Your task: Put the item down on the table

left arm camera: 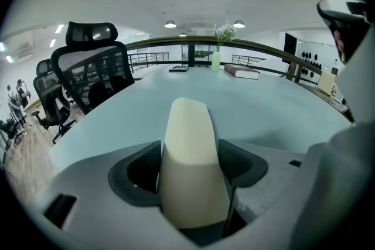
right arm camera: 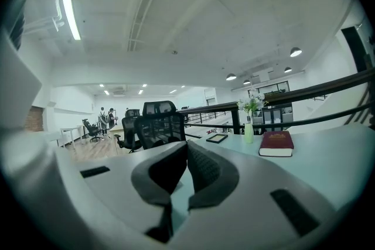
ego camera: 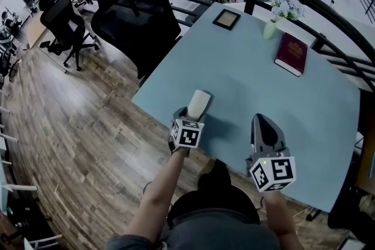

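A cream, rounded, tapering item [ego camera: 198, 105] [left arm camera: 190, 155] sticks forward from my left gripper [ego camera: 195, 111] [left arm camera: 191, 164], whose jaws are shut on its two sides. It hangs over the near left part of the pale blue table [ego camera: 258, 79]; I cannot tell whether it touches the top. My right gripper [ego camera: 265, 129] [right arm camera: 186, 170] hovers to its right near the table's front edge, jaws shut together with nothing between them.
At the table's far end lie a dark red book [ego camera: 292, 53] [right arm camera: 276, 143], a pale green vase with flowers [ego camera: 272, 25] [right arm camera: 249, 129] and a small dark picture frame [ego camera: 226, 19]. A black mesh office chair [ego camera: 133, 12] stands at the table's left side. A dark railing [ego camera: 328, 12] runs behind.
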`<state>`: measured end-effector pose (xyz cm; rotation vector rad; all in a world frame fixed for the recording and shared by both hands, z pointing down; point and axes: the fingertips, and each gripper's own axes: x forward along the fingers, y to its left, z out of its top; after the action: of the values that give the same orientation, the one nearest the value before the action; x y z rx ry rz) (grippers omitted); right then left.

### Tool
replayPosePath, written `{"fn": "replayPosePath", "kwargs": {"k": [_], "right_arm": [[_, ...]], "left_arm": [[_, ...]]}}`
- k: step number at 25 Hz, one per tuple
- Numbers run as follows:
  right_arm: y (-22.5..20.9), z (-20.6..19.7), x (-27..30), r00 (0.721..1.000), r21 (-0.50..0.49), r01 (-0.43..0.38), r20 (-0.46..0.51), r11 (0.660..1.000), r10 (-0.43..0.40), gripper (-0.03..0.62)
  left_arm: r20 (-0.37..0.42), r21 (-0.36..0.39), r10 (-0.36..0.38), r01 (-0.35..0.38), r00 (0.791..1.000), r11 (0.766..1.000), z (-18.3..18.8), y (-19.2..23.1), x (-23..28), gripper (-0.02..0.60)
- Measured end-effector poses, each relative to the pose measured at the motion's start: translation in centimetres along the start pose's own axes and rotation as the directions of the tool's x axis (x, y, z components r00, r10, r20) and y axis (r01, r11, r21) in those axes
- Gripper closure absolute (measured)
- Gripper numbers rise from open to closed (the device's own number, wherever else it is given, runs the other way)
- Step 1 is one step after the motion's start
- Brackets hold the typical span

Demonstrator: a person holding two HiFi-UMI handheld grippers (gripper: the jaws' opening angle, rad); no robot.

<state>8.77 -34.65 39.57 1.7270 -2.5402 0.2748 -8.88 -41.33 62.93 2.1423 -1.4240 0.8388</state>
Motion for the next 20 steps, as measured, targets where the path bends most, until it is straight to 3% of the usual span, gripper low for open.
{"fn": "replayPosePath", "kwargs": {"k": [9,15,20], "right_arm": [[0.8,0.1,-0.1,1.0,0.001,-0.017,0.003,1.0,0.017,0.591],[1.2,-0.2,-0.4,1.0,0.008,-0.024,0.004,1.0,0.024,0.591],[1.3,0.2,-0.6,1.0,0.013,-0.027,0.016,1.0,0.027,0.591]], "left_arm": [[0.036,0.014,0.014,-0.015,0.999,1.0,0.8,-0.1,-0.7,0.275],[0.146,-0.008,0.025,-0.024,0.989,1.0,4.0,0.3,-3.4,0.275],[0.278,-0.047,0.028,-0.015,0.96,0.999,7.4,1.3,-7.5,0.278]]}}
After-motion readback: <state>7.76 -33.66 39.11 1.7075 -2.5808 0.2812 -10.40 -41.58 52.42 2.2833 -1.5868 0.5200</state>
